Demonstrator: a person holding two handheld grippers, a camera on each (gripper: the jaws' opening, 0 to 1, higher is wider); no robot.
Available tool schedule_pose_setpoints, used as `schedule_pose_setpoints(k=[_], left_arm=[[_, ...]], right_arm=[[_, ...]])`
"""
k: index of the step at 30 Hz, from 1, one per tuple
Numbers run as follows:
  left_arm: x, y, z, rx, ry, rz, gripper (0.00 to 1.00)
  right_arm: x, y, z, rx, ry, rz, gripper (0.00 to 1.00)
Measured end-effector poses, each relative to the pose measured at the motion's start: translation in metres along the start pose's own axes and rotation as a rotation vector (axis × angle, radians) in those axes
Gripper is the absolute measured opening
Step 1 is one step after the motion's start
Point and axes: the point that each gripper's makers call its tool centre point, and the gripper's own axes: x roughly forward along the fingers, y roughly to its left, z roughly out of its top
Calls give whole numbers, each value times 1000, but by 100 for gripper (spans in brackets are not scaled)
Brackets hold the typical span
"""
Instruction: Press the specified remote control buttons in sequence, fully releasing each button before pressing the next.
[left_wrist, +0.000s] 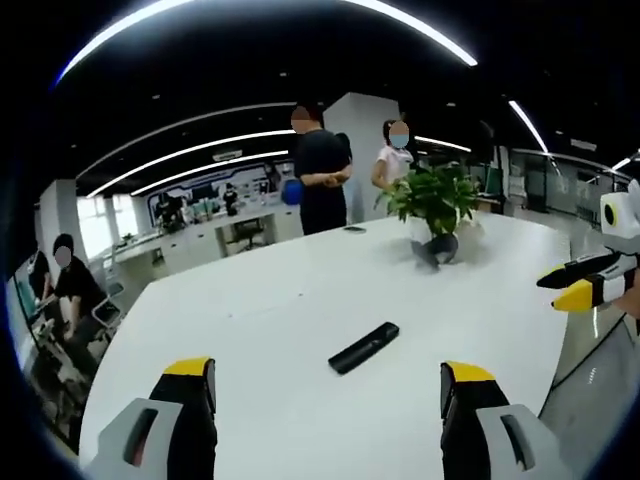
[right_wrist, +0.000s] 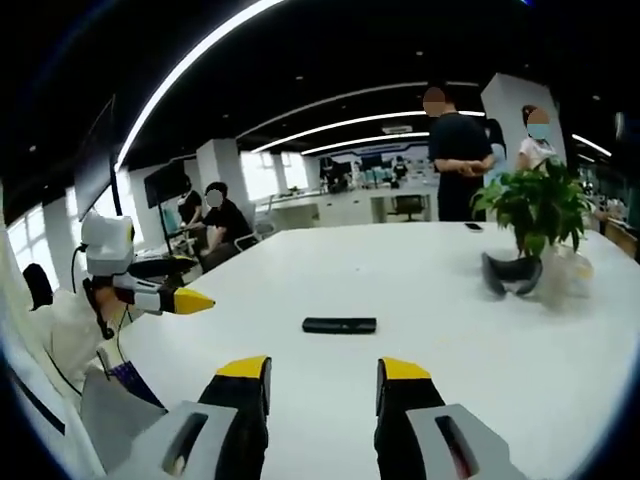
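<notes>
nearest in the left gripper view are the left gripper's (left_wrist: 328, 385) own yellow-tipped jaws, standing wide apart with nothing between them, raised above the white table (left_wrist: 270, 290). in the right gripper view the right gripper (right_wrist: 325, 385) likewise hovers with its jaws parted and empty, though set closer together than the left's.

the black remote control (left_wrist: 364, 347) lies flat on the bare table ahead of both grippers, untouched, about midway across the near part of the surface; the right gripper view shows it lying crosswise (right_wrist: 340, 325), just beyond the jaw tips. its buttons are too small to make out. it sits alone in open space, probably so either tong can come down on it without knocking anything.

farther back stands a potted plant (left_wrist: 434, 205), and beside it a dark curved object (right_wrist: 511, 275) i cannot identify. a small phone-like thing (left_wrist: 354, 229) lies near the far edge. several people stand or sit beyond the table.

judging from this, no press is under way; both tongs look staged on either side of the remote control, keeping it in sight.
</notes>
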Motion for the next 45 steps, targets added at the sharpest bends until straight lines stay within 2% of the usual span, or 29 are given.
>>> schedule_pose_setpoints(k=[2, 13, 17, 20, 24, 27, 32, 38, 41, 45], left_arm=[[4, -1, 0, 8, 3, -12, 97], [41, -13, 4, 76, 50, -121, 95], [55, -14, 4, 96, 61, -147, 95], [66, -13, 4, 109, 78, -164, 92], [81, -11, 4, 160, 108, -203, 87], [92, -10, 3, 204, 132, -226, 84], [111, -11, -4, 252, 182, -281, 81], [134, -21, -14, 286, 241, -348, 75], [148, -29, -28, 345, 309, -414, 76], [164, -33, -43, 419, 381, -460, 73]], right_arm=[[0, -2, -3, 7, 12, 2, 31], [0, -10, -7, 4, 44, -15, 16], [3, -13, -14, 10, 76, -21, 11], [6, -12, -17, 7, 97, -14, 5], [10, -16, -23, -17, 129, -14, 7], [13, -22, -25, -21, 148, -19, 0], [16, -31, -30, -49, 191, -19, 0], [16, -35, -41, -37, 240, -8, 0], [15, -34, -47, -30, 263, 2, 0], [14, -36, -52, -28, 284, 5, 0]])
